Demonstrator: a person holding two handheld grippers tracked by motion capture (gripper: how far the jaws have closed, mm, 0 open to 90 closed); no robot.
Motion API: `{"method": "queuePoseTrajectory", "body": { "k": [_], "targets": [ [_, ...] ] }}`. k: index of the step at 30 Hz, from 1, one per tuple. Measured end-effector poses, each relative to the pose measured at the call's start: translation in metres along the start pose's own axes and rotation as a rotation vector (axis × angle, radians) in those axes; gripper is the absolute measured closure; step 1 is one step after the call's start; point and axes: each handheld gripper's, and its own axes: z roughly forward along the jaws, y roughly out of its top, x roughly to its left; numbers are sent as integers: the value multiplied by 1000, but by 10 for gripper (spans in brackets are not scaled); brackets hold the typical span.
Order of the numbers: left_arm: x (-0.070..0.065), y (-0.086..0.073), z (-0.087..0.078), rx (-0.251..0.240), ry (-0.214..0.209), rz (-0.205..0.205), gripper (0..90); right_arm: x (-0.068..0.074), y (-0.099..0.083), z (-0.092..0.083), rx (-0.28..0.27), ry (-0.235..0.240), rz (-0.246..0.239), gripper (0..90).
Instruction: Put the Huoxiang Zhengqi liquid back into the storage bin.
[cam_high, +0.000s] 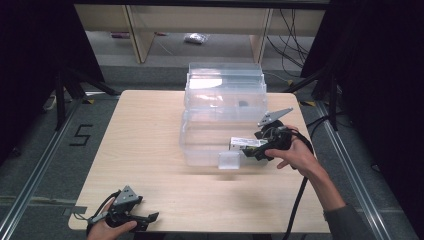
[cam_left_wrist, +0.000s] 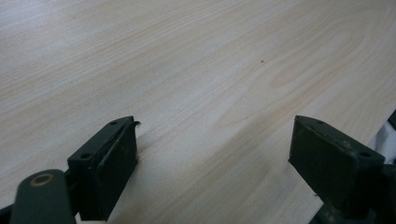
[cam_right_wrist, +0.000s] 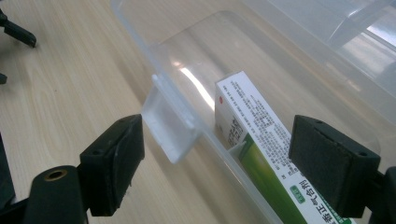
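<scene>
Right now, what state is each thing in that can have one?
Plastic box: open, lid tipped back.
Carton: closed, lying inside the plastic box against its front wall.
Left gripper: open, holding nothing, over the table.
Right gripper: open, jaws either side of the box's front wall.

You have a light wooden table (cam_high: 150, 150) with rounded corners in front of you. A clear plastic box (cam_high: 210, 145) with its lid (cam_high: 225, 82) tipped open behind it sits on the far right part. Your left gripper (cam_high: 131, 214) rests at the near left edge, well apart from the box.
</scene>
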Motion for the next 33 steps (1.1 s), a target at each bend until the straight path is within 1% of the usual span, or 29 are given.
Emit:
{"method": "queuePoseTrajectory", "body": {
  "k": [1,2,3,4,5,6,7,8,9,10,11,12,13,15,16,17,18,19,20,21,23,24,26,27,28,29,30,31,33],
  "targets": [
    [0,0,0,1,0,0,148,1,-1,0,-4,8,-3,193],
    [0,0,0,3,0,1,148,1,-2,1,-21,7,-3,192],
    [0,0,0,1,0,1,149,0,-3,-1,-19,-5,-12,191],
    [0,0,0,0,0,1,148,2,-4,-1,-20,8,12,192],
    [0,0,0,0,0,0,149,1,-6,-1,-20,4,2,191],
    [0,0,0,2,0,1,148,3,-7,0,-40,-10,20,191],
    [0,0,0,1,1,0,149,2,-7,-2,-25,-5,-2,190],
    [0,0,0,1,1,0,148,4,-9,-1,-30,1,22,190],
    [0,0,0,-1,0,-1,148,4,-9,-3,-26,0,23,190],
    [0,0,0,0,0,0,149,5,-10,-3,-30,-7,18,190],
    [0,0,0,2,0,0,148,5,-10,-2,-54,-15,5,189],
    [0,0,0,1,1,1,149,7,-11,-4,-54,-33,26,189],
    [0,0,0,0,1,1,149,7,-11,-4,-54,-33,26,189],
    [0,0,0,-1,0,0,148,9,-12,-5,-65,-16,24,189],
    [0,0,0,2,0,0,149,10,-13,-7,-60,-11,13,188],
    [0,0,0,1,1,-1,148,11,-14,-6,-77,-11,5,188],
    [0,0,1,1,-2,3,148,11,-14,-6,-77,-11,5,188],
    [0,0,1,0,-2,4,149,12,-15,-8,-64,-12,13,188],
    [0,0,1,0,-3,3,149,15,-16,-8,-81,-10,16,187],
    [0,0,0,2,1,-2,149,15,-17,-9,-79,-11,-3,186],
    [0,0,1,-3,1,-5,148,18,-19,-9,-103,-13,2,184],
    [0,0,1,-2,2,-4,149,19,-20,-11,-83,-8,9,184],
    [-1,0,1,-1,0,-3,148,21,-22,-10,-98,-9,5,183],
    [0,0,1,1,1,-3,148,23,-23,-10,-102,-7,14,183],
    [0,0,1,-2,-2,4,148,24,-25,-11,-96,2,1,183],
    [0,0,1,-2,-2,4,149,24,-25,-11,-96,2,1,183],
    [0,0,1,2,-1,5,149,22,-25,-11,-105,-5,-27,182],
    [-1,0,1,-2,3,-4,148,24,-27,-10,-103,1,-12,183],
    [0,0,0,0,3,0,148,26,-29,-10,-100,-4,-5,182]
  ]
}}
